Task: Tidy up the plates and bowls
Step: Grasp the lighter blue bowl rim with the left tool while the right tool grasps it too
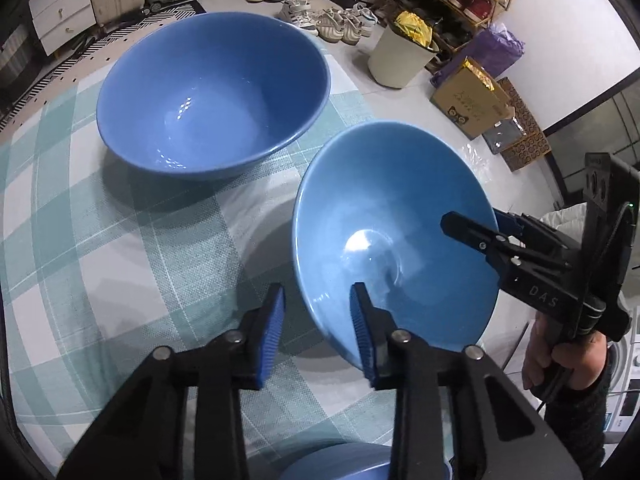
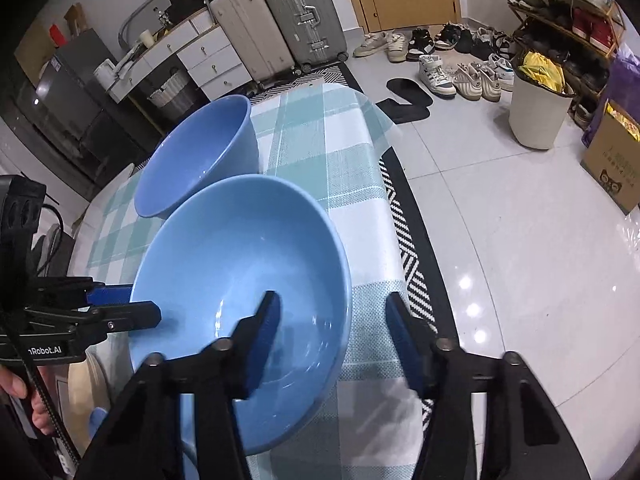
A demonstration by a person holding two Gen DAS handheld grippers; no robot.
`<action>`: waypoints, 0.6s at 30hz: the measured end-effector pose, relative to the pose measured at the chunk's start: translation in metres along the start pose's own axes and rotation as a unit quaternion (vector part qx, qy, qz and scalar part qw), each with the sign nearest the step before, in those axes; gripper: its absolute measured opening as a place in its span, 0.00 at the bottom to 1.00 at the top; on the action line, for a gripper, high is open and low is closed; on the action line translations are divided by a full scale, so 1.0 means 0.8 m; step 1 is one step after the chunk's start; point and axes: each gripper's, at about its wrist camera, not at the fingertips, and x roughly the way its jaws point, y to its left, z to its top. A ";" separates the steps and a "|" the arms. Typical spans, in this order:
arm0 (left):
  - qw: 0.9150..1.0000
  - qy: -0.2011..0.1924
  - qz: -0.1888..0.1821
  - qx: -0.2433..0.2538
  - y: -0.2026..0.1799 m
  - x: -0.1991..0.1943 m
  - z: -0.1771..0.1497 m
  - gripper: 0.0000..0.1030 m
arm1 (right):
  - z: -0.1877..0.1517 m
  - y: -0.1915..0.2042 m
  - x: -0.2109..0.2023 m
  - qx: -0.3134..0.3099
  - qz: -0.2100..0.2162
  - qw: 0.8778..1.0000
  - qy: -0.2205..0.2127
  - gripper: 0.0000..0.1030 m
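Note:
A small light-blue bowl [image 1: 384, 208] [image 2: 240, 248] stands on the checked tablecloth [image 1: 120, 260], near the table's right edge. My left gripper [image 1: 318, 320] straddles its near-left rim, one pad inside the bowl and the other outside; a strip of cloth shows between the outer pad and the wall. My right gripper [image 2: 332, 320] straddles the opposite rim, with its outer finger well clear of the wall. From the other camera each shows too: right gripper [image 1: 476, 220], left gripper [image 2: 140, 304]. A larger, darker blue bowl [image 1: 212, 92] [image 2: 200, 152] sits farther back.
Part of another blue dish [image 1: 340, 464] shows at the table's near edge under my left gripper. A person's hand [image 1: 568, 356] holds the right gripper. Off the table's right side are tiled floor, a white bin [image 2: 536, 116], a cardboard box [image 2: 612, 168] and several shoes.

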 end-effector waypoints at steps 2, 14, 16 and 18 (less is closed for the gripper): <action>1.000 0.002 0.003 0.000 0.001 0.002 0.000 0.24 | -0.001 0.001 -0.001 0.000 -0.008 1.000 0.001 0.46; 1.000 0.008 0.018 0.019 -0.003 0.006 0.001 0.10 | -0.007 0.013 0.000 -0.014 -0.033 0.999 0.019 0.15; 1.000 0.010 0.014 0.015 -0.001 0.005 0.001 0.10 | -0.007 0.014 -0.001 -0.013 -0.033 0.999 0.020 0.12; 1.000 0.013 0.004 0.012 0.001 0.002 0.001 0.10 | -0.007 0.014 -0.003 -0.002 -0.035 0.999 0.017 0.12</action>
